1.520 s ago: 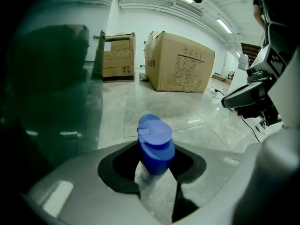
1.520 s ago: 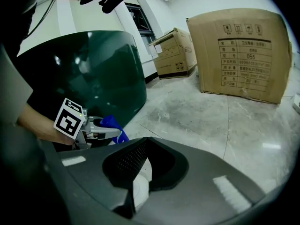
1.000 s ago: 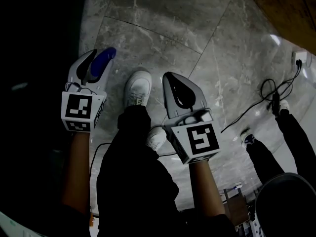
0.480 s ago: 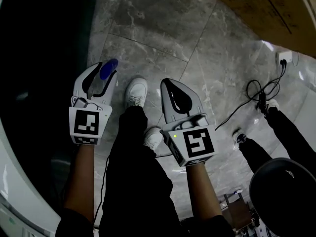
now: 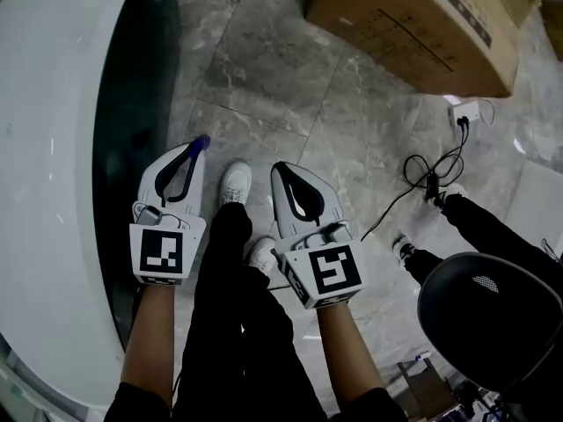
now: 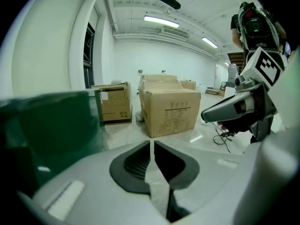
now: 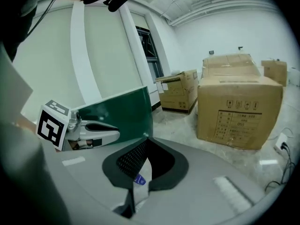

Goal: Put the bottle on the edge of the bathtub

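No sure sight of bottle: only blue bit point(image 5: 201, 141) at tip of left gripper point(image 5: 192, 155), cannot tell if gripped. Left gripper jaws almost together, thin slit, nothing seen between pads. Right gripper point(image 5: 281, 170) jaws closed at tips; small blue patch point(image 7: 136, 179) low in gap behind. Bathtub point(image 5: 53, 192) white rim just left of left gripper. Cardboard box point(image 5: 413, 25) well ahead of both.

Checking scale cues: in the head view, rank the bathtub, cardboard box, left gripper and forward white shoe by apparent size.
1. bathtub
2. cardboard box
3. left gripper, enlarged by nearness to the camera
4. forward white shoe
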